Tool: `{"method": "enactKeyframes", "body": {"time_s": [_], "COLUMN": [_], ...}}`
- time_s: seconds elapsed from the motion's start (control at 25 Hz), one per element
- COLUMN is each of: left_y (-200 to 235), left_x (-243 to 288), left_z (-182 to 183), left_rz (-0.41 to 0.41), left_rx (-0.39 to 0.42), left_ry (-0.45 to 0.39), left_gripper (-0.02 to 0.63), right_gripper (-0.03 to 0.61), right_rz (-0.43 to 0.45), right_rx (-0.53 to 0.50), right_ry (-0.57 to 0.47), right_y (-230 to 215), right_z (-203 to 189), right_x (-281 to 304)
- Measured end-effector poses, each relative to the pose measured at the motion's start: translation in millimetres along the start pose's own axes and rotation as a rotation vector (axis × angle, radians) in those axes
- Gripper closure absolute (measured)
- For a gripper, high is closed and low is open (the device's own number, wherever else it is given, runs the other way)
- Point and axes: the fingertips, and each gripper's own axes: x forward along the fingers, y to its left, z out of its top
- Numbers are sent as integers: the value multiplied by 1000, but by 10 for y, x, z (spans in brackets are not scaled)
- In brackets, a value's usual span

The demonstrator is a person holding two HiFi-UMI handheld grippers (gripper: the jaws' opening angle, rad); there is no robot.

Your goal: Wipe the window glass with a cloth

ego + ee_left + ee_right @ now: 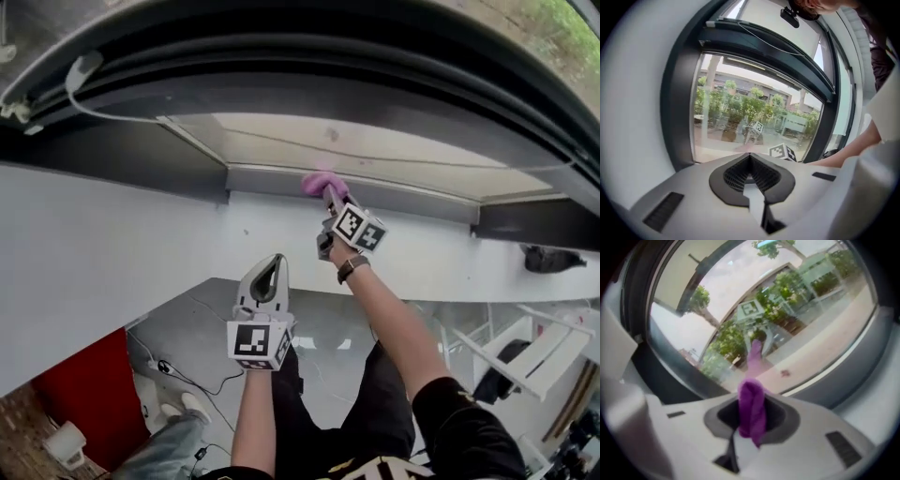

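A purple cloth is pinched in my right gripper, which is raised to the lower edge of the window glass. In the right gripper view the cloth sticks out between the shut jaws, close to the pane, and its reflection shows in the glass. My left gripper hangs lower, below the sill, jaws together and holding nothing. The left gripper view looks at the glass from farther back, with the right gripper's marker cube low in front of it.
A dark window frame curves round the pane, with a thin white cable along it. Below is a white wall. A red cabinet, floor cables and white furniture stand below.
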Motion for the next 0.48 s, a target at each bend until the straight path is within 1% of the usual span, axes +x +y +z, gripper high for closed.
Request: {"method": "enactKeyframes", "body": {"time_s": [0.12,0.2,0.24,0.32,0.36,0.48], "left_y": [629,911,1013,1135,1150,1039], "left_x": [-394,-631,-721,-810,-810,-709], "left_z": [87,106,108,86,61,1], "left_rz": [101,157,178,201,202,186], "left_rx": [-5,-12,-16,-18,-18,-34], "left_ry": [-8,-12,-15,-15,-10,-2], "left_gripper": [604,604,604,604,604,604], "right_gripper": [494,494,494,494,494,494], "right_rz": [157,232,248,232,217,193], "right_rx": [-73,-130,-166,-213,-213,-188], "right_ry": [91,146,173,199,201,206], "right_y": [1125,1661,1839,1999,1993,1757], "right_z": [-599,-889,-991,-1036,-985,-738], "right_x": [613,922,1071,1318,1390,1325]}}
